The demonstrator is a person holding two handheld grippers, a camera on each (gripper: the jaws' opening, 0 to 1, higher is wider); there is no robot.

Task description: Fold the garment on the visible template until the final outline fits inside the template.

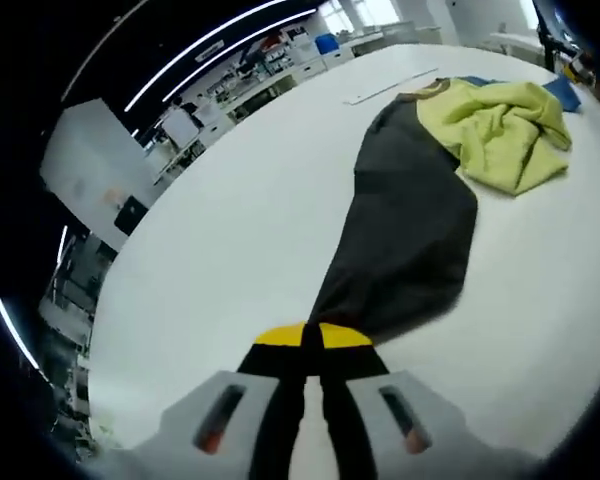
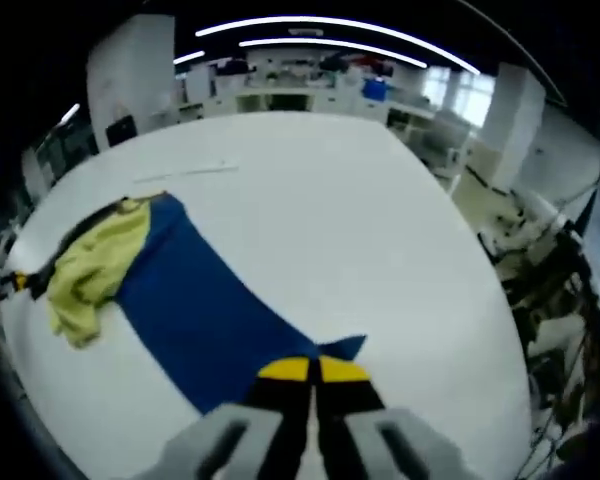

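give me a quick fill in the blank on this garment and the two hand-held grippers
1. The left hand-held gripper is shut on the ____ part of the garment.
2. The right hand-held gripper is shut on the ____ part.
3. The bunched middle part is coloured ____.
4. The garment lies on a ____ table.

Missing words: dark grey; blue; yellow-green; white

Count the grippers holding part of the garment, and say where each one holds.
2. The left gripper pinches the dark grey part; the right gripper pinches the blue part. Both stretch away from the bunched yellow middle.
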